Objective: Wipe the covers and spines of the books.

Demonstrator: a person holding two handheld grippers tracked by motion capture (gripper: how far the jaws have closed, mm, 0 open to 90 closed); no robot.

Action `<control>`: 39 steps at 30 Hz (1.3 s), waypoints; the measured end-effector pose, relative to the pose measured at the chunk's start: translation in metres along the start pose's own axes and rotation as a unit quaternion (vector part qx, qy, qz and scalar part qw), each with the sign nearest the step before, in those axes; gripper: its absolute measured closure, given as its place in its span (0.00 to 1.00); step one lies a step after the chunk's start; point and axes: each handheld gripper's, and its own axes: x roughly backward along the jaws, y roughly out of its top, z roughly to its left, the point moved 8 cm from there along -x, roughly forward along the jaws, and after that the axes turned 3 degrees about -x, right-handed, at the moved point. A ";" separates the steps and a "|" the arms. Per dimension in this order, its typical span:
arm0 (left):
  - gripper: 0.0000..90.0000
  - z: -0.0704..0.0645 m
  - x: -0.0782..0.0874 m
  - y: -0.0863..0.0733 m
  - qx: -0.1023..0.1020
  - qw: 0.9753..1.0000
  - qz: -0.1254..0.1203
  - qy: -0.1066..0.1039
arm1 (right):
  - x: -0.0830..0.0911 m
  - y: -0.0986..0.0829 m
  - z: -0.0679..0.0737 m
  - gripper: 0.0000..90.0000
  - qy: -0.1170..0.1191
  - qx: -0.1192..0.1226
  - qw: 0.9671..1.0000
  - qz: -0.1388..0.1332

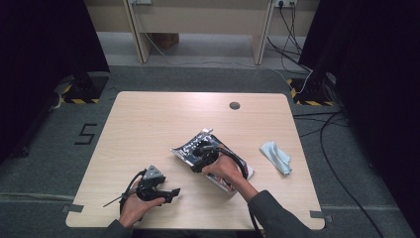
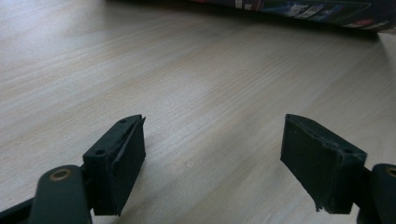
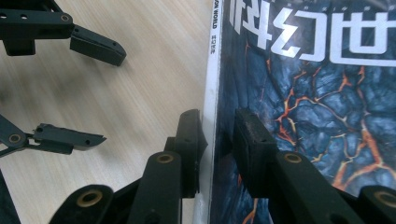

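Note:
A magazine (image 1: 198, 144) with a dark blue cover veined in orange lies near the middle of the wooden table (image 1: 148, 119). My right gripper (image 1: 197, 163) reaches over it. In the right gripper view the magazine (image 3: 303, 93) has its white spine between the jaws of my right gripper (image 3: 218, 122), one jaw outside the spine and one on the cover, closed on that edge. My left gripper (image 1: 171, 194) rests near the table's front left, open and empty. Its jaws stand wide apart over bare wood in the left gripper view (image 2: 212, 154), with the magazine's edge (image 2: 303, 9) far ahead. It also shows as my left gripper (image 3: 112, 98) in the right gripper view.
A crumpled light blue cloth (image 1: 276, 156) lies on the table to the right of the magazine. A round cable hole (image 1: 235, 105) sits near the far edge. Cables (image 1: 297, 59) trail on the floor beyond the table's far right corner.

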 end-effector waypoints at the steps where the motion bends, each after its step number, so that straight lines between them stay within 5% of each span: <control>1: 0.24 0.000 0.000 0.000 -0.001 1.000 -0.001 -0.001 | -0.001 -0.001 0.001 0.79 0.001 -0.001 1.000 0.001; 11: 0.24 -0.001 -0.001 0.000 0.001 1.000 0.000 -0.001 | -0.011 -0.006 0.005 0.75 0.021 -0.016 1.000 0.005; 13: 0.24 -0.001 -0.001 0.001 0.000 1.000 0.000 -0.001 | -0.011 -0.005 0.009 0.77 0.040 -0.026 0.999 0.000; 19: 0.24 -0.003 -0.001 0.001 0.000 1.000 0.000 -0.002 | -0.004 0.000 0.003 0.75 0.031 -0.024 0.999 -0.016; 27: 0.24 -0.012 -0.006 0.004 0.001 1.000 -0.003 -0.014 | 0.013 -0.008 -0.035 0.66 -0.016 -0.050 0.997 -0.048; 39: 0.25 -0.030 -0.022 0.016 0.009 0.999 -0.014 -0.038 | 0.027 -0.032 -0.094 0.49 -0.070 -0.109 0.988 -0.083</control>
